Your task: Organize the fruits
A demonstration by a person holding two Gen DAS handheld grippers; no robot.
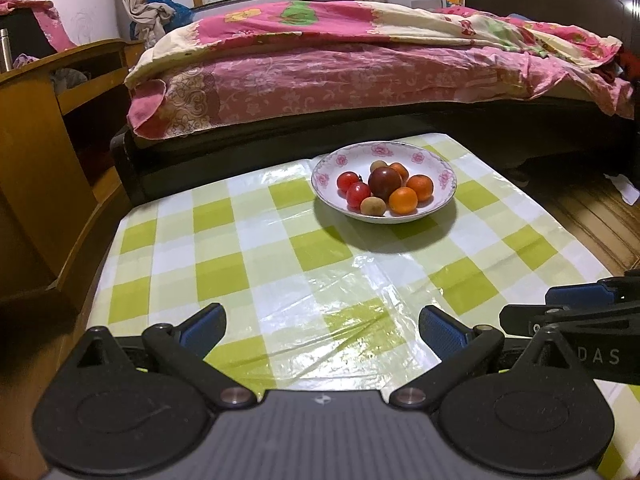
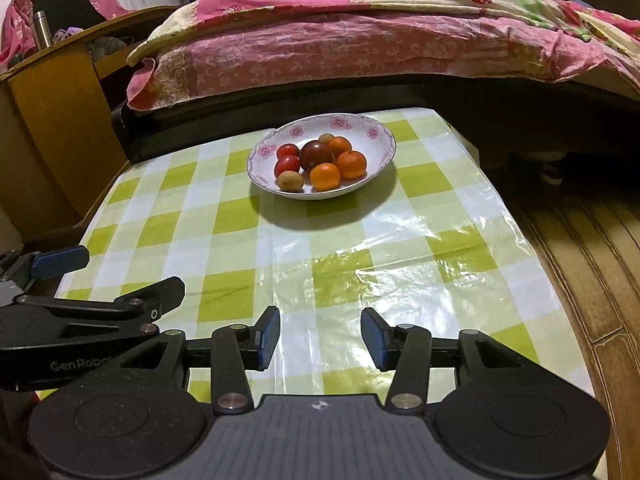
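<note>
A white plate with a pink flower rim (image 1: 436,162) (image 2: 380,136) stands toward the far end of the table. It holds a dark red fruit (image 1: 385,182) (image 2: 317,155), small red tomatoes (image 1: 357,194) (image 2: 287,164), orange tangerines (image 1: 403,200) (image 2: 325,176) and small brownish fruits (image 1: 373,205) (image 2: 291,181). My left gripper (image 1: 320,326) is open over the near tablecloth, with nothing between its blue pads. My right gripper (image 2: 320,338) is also open and empty, and stands well short of the plate. Each gripper shows at the edge of the other's view.
The table wears a glossy green-and-white check cloth (image 1: 248,248) (image 2: 440,248). A bed with pink bedding (image 1: 360,64) (image 2: 360,32) runs behind the table. A wooden desk (image 1: 48,152) (image 2: 52,92) stands at the left, wooden floor (image 2: 580,260) at the right.
</note>
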